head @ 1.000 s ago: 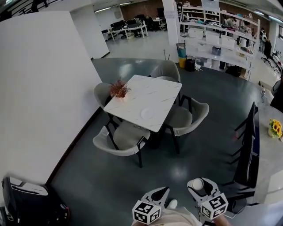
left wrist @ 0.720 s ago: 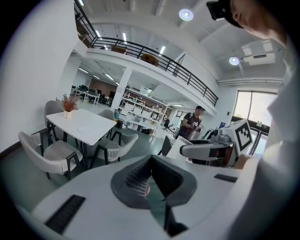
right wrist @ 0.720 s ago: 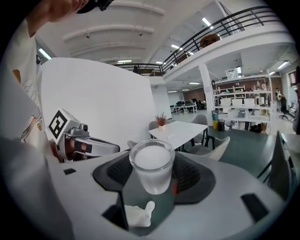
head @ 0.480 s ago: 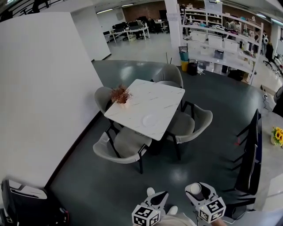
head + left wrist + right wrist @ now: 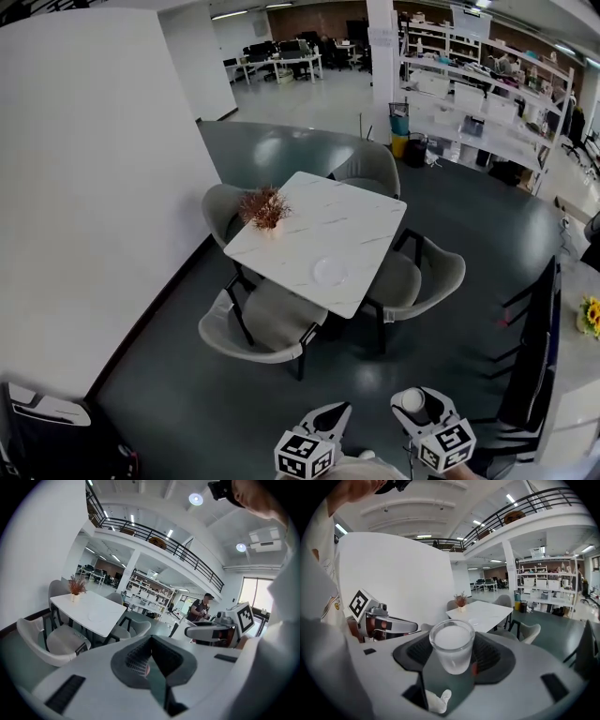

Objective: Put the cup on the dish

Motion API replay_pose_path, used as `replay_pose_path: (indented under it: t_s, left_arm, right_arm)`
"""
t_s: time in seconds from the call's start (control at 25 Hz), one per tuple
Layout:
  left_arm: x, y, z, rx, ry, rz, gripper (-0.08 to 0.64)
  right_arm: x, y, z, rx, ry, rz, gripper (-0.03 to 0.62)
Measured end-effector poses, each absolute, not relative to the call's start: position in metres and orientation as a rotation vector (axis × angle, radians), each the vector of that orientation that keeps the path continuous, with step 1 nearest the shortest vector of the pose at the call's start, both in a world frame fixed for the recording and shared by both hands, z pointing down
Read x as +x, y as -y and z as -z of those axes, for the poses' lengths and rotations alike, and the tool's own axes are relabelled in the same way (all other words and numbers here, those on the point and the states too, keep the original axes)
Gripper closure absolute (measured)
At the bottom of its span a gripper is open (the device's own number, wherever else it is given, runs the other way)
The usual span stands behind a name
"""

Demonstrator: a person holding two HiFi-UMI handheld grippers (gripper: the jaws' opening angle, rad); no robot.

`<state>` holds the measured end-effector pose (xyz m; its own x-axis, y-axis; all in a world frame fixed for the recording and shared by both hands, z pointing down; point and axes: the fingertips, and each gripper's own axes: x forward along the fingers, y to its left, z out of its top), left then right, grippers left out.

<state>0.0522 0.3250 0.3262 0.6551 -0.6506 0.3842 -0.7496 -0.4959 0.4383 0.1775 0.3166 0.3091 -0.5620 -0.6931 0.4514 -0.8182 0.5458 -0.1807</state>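
A frosted glass cup (image 5: 452,646) stands upright between the jaws of my right gripper (image 5: 452,654), which is shut on it. In the head view that cup (image 5: 411,400) shows at the bottom edge in the right gripper (image 5: 418,410). My left gripper (image 5: 325,424) is beside it, jaws shut with nothing in them (image 5: 150,641). The white dish (image 5: 330,272) lies on the near part of a white marble table (image 5: 323,220), several steps ahead of both grippers. The dish (image 5: 474,620) also shows faintly in the right gripper view.
Several grey chairs (image 5: 267,319) ring the table, and a small potted plant (image 5: 264,208) stands at its left corner. A white wall (image 5: 84,187) runs along the left. A black bag (image 5: 52,436) sits at bottom left, a dark screen (image 5: 539,347) at right, shelves (image 5: 469,94) behind.
The table and chairs have shifted lower and to the right in the head view and look slightly nearer. Both grippers keep their places at the bottom edge, the cup still held.
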Motion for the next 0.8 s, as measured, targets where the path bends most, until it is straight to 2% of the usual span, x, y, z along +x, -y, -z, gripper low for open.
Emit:
replay_pose_path:
  t_s: [0.4,0.8]
  left_arm:
    - [-0.012,-0.255,-0.322,2.290,1.105,-0.177,0.554]
    - [-0.072,-0.232,-0.337,2.275,1.096,-0.175,0.554]
  right_arm:
    - [0.116,-0.235,-0.309,1.242,2.462,-0.523,0.322]
    - [0.070,-0.203,-0.304,1.271,2.448,-0.491,0.322]
